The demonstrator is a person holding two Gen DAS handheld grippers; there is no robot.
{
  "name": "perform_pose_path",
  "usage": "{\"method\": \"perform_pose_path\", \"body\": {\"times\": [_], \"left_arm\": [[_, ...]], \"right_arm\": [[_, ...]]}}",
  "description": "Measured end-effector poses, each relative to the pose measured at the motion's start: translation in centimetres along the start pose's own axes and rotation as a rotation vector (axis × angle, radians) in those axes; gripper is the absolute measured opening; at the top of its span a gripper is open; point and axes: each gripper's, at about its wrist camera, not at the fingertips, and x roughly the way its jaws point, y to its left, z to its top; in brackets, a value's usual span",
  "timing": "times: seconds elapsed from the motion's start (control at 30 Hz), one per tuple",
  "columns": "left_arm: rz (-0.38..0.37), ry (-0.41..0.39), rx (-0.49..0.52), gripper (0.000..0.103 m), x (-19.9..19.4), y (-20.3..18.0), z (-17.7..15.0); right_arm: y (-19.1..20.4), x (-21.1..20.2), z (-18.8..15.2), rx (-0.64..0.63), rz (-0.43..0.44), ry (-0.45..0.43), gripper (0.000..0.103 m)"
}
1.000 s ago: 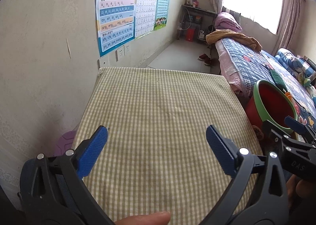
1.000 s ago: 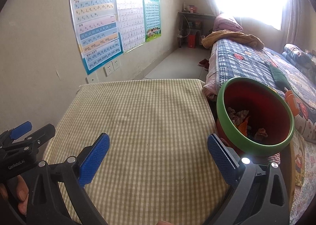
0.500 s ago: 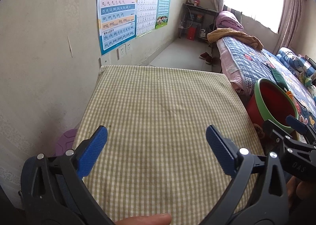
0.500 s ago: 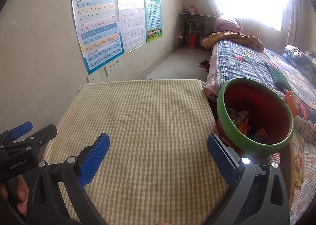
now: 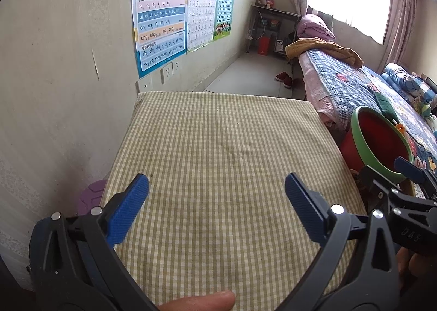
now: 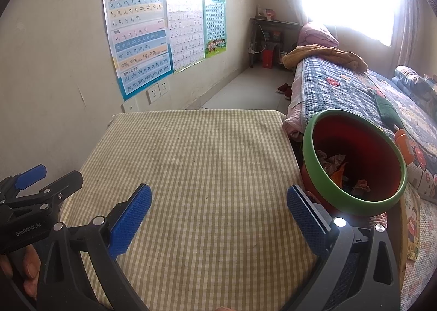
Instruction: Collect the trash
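**Two hand-held grippers spread above the tabletop; trash lies in one bin**

The left hand-held gripper (image 5: 217,201) hovers above the tabletop (image 5: 218,147) with its two blue-padded fingers spread wide and nothing between them. One fingertip of the person (image 5: 202,301) shows at the lower edge of the left wrist view. The right hand-held gripper (image 6: 218,211) is likewise spread wide, holding nothing, above the same tabletop. Each hand-held gripper appears at the edge of the other's view: the right one at the far right of the left wrist view, the left one at the far left of the right wrist view, with a hand (image 6: 26,270) gripping it below.

The tabletop carries one green-and-white checked cloth.

One bin (image 6: 311,163), red with a green rim, stands just beside the right edge of the tabletop, between it and the bed (image 6: 341,84). The trash (image 6: 341,171) lies at the bottom of the bin: several crumpled pieces, among them grey paper and one orange scrap; an exact count cannot be made.

Three posters (image 6: 139,37) hang side by side on the wall behind the tabletop. Below them sit wall sockets (image 6: 158,91). One pair of red shoes (image 6: 284,89) lies on the floor near the foot of the bed.
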Motion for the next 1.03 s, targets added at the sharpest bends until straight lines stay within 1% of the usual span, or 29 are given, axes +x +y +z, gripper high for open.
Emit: {"method": "perform_pose_path", "body": {"times": [0.6, 0.7, 0.8, 0.87, 1.03], "left_arm": [[0.003, -0.001, -0.009, 0.098, -0.09, -0.06, 0.29], [0.004, -0.027, -0.015, 0.098, -0.47, 0.16, 0.19], [-0.002, -0.017, -0.017, 0.098, -0.29, 0.16, 0.15], [0.003, -0.001, -0.013, 0.098, 0.0, 0.14, 0.12], [0.016, 0.007, -0.007, 0.098, 0.13, 0.07, -0.04]], "right_arm": [[0.58, 0.12, -0.05, -0.016, 0.006, 0.006, 0.096], [0.6, 0.16, -0.15, -0.017, 0.005, 0.008, 0.096], [0.59, 0.19, -0.14, -0.015, 0.005, 0.009, 0.096], [0.65, 0.21, -0.16, -0.017, 0.005, 0.011, 0.096], [0.71, 0.23, -0.23, -0.018, 0.005, 0.013, 0.096]]}}
